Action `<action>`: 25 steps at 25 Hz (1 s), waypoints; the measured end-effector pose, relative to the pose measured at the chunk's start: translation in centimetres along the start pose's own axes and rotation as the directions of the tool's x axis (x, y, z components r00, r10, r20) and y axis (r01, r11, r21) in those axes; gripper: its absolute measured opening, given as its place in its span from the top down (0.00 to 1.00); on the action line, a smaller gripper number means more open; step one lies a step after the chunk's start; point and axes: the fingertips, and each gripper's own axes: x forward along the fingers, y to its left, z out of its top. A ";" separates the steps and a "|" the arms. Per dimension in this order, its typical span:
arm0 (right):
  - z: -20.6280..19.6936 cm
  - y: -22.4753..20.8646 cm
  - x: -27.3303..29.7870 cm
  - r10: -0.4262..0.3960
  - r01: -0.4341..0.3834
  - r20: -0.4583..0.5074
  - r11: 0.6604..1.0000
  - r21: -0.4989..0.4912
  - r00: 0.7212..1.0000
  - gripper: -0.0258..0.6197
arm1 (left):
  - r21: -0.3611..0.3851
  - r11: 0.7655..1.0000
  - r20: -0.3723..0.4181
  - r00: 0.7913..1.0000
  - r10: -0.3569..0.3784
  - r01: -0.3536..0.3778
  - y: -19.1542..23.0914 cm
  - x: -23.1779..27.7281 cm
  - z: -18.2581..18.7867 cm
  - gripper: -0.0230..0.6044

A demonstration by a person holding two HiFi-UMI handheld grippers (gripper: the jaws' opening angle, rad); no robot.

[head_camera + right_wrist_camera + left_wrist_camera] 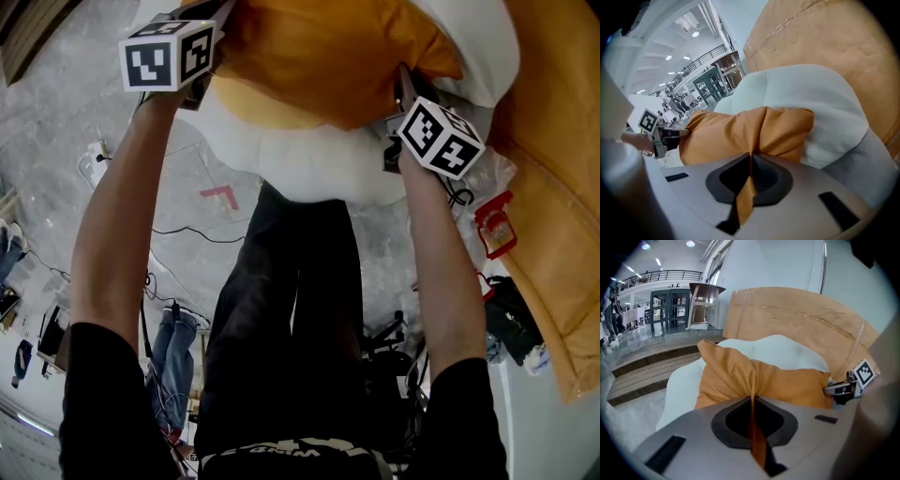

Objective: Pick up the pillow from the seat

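Your left gripper is closed tight on a pinched fold of the orange pillow, gripping near its left edge. Your right gripper is closed the same way on a fold near the right edge, so the pillow spans between your two arms. The pillow lies on the white seat cushion, which bulges out past it on both sides. Just behind, the curved tan backrest rises above the pillow's far edge and wraps round to your right. To your left, grey floor runs alongside the seat, with a red corner mark near its rim.
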 end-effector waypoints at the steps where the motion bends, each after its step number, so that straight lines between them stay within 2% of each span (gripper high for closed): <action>1: 0.0 0.0 -0.1 0.000 0.000 0.001 1.000 -0.002 1.000 0.91 | 0.006 1.000 0.001 1.000 0.004 -0.004 0.0 -0.2 0.1 0.94; 5: 0.1 0.1 -0.7 0.011 -0.011 0.023 1.000 -0.009 1.000 0.91 | 0.073 0.996 0.008 0.999 0.049 -0.050 -0.1 -1.2 0.6 0.94; 8: 0.5 0.3 -1.6 0.026 -0.025 0.038 0.999 -0.023 0.999 0.91 | 0.062 0.997 0.023 0.999 0.036 -0.037 -0.5 -1.7 0.8 0.94; 12: 2.3 1.0 -3.1 0.034 -0.031 0.055 0.998 -0.061 0.998 0.91 | 0.067 0.996 0.067 0.996 0.052 -0.056 -1.0 -3.8 2.5 0.94; 18: 6.8 2.5 -7.2 0.040 -0.029 0.109 0.995 -0.100 0.993 0.91 | 0.114 0.990 0.110 0.992 0.066 -0.079 -2.7 -8.5 5.9 0.94; 25: 14.7 6.1 -15.1 0.091 -0.062 0.198 0.987 -0.148 0.976 0.91 | 0.104 0.989 0.174 0.981 0.085 -0.104 -5.2 -17.3 12.0 0.94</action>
